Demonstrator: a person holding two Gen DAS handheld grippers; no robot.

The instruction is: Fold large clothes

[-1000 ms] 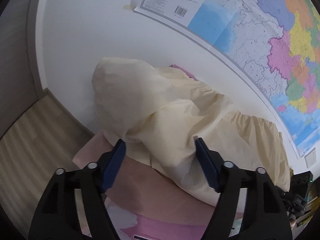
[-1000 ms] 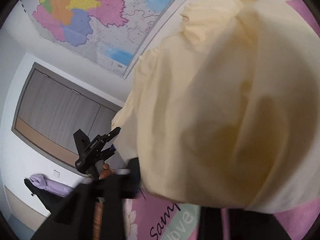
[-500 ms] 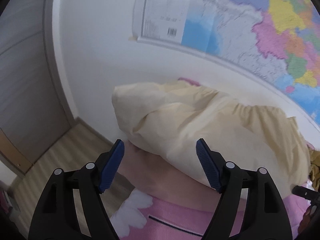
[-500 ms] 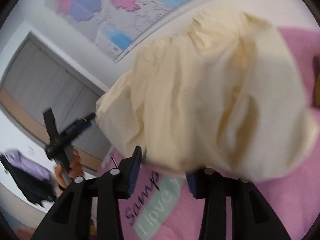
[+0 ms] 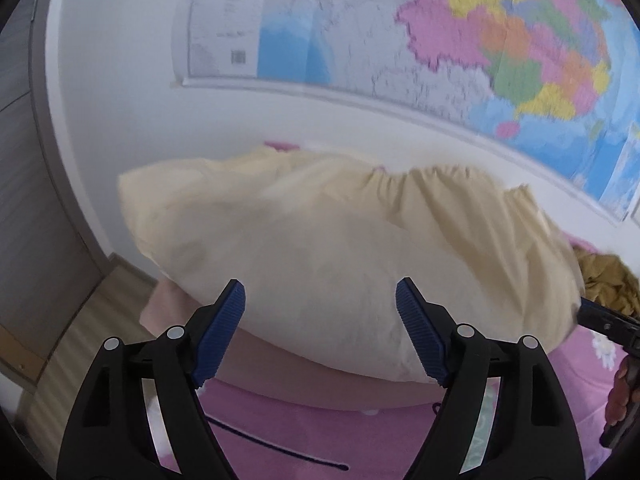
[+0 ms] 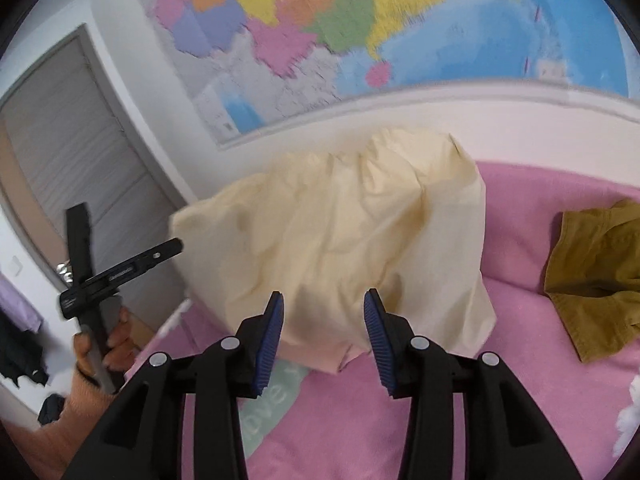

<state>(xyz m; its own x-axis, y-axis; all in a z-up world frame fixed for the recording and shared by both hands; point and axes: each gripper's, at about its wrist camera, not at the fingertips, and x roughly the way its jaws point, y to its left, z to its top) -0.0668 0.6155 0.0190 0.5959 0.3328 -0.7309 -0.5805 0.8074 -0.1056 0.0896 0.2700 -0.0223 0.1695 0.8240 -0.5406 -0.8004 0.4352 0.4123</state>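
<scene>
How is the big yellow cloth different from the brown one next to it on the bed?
The pale yellow garment is light cream, while the brown garment is dark mustard. The pale yellow garment looks much bigger and lies puffed up between both open grippers; the brown garment sits off to its right, bunched and creased, away from them. Both rest on the pink bedspread, and neither is gripped.

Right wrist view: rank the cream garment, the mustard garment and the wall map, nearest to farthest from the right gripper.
From the right gripper:
1. Cream garment, straight ahead, just beyond the fingertips.
2. Mustard garment, off to the right on the pink blanket.
3. Wall map, behind both.
</scene>
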